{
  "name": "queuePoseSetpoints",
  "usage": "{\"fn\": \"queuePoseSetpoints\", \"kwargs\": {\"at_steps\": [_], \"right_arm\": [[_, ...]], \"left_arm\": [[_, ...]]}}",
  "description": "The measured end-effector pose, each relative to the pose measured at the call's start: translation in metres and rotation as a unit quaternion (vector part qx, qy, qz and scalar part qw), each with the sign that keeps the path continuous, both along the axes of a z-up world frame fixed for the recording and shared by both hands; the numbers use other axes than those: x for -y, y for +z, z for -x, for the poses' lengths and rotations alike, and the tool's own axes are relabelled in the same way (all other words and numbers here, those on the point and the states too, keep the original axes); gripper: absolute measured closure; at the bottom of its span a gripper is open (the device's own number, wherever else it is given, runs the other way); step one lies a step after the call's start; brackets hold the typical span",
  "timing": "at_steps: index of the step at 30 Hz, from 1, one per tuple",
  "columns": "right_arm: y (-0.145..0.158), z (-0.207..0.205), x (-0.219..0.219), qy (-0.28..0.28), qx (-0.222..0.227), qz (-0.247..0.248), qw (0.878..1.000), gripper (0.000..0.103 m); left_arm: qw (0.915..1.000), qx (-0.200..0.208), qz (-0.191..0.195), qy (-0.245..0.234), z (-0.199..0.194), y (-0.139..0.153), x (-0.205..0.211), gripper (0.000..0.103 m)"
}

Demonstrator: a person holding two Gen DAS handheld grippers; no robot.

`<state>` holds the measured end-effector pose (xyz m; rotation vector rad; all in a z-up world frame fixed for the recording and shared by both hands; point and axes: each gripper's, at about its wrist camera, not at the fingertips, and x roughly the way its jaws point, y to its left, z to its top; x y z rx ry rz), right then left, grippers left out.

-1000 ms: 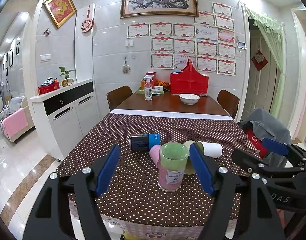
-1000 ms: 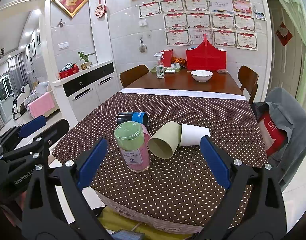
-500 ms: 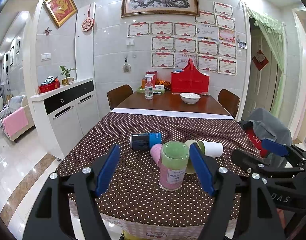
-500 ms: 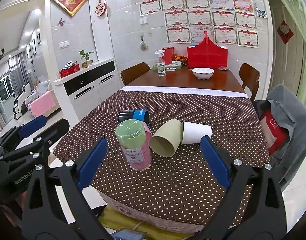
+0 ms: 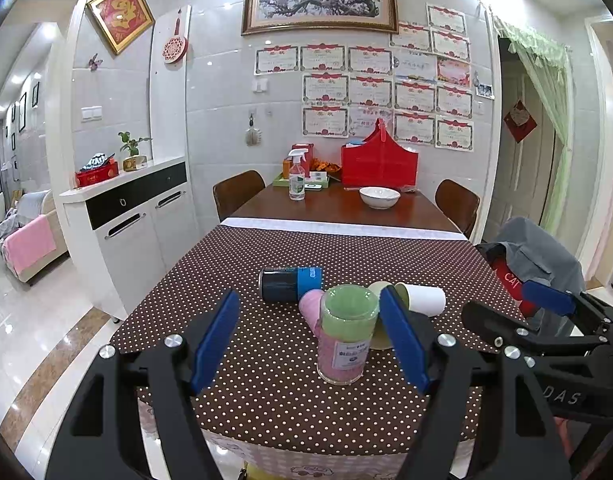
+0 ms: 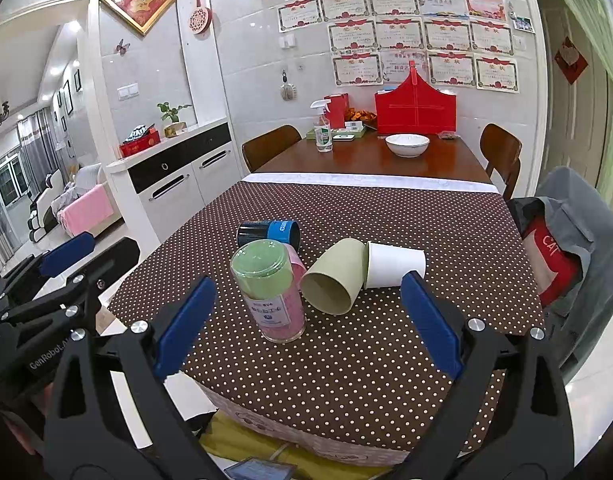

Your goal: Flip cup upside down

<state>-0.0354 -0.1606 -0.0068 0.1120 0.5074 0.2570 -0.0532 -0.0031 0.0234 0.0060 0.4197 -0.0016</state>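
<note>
Left gripper (image 5: pixel 308 340) and right gripper (image 6: pixel 306 320) are hovering with fingers spread, gripping nothing; green cup (image 6: pixel 333 276) is lying sideways on the desk (image 6: pixel 386 360), touching the white cup (image 6: pixel 394 264).

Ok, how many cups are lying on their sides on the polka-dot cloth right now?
4. The black-and-blue cup lies farthest back, the pink cup behind the upright green-lidded jar, the olive-green cup in the middle, and the white cup to its right. The jar could hide more.

A home dining room, probably: dining table (image 5: pixel 346 204), chairs (image 5: pixel 238 192), wall certificates (image 5: pixel 370 92).
</note>
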Motion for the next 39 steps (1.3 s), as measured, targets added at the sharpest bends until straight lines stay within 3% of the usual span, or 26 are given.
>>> {"fn": "queuePoseSetpoints", "kwargs": {"at_steps": [39], "right_arm": [[0.000,0.005,0.008,-0.009,-0.004,0.001,1.000,0.011]], "left_arm": [[1.0000,-0.004,0.001,-0.006,-0.004,-0.004,0.007,0.031]]}}
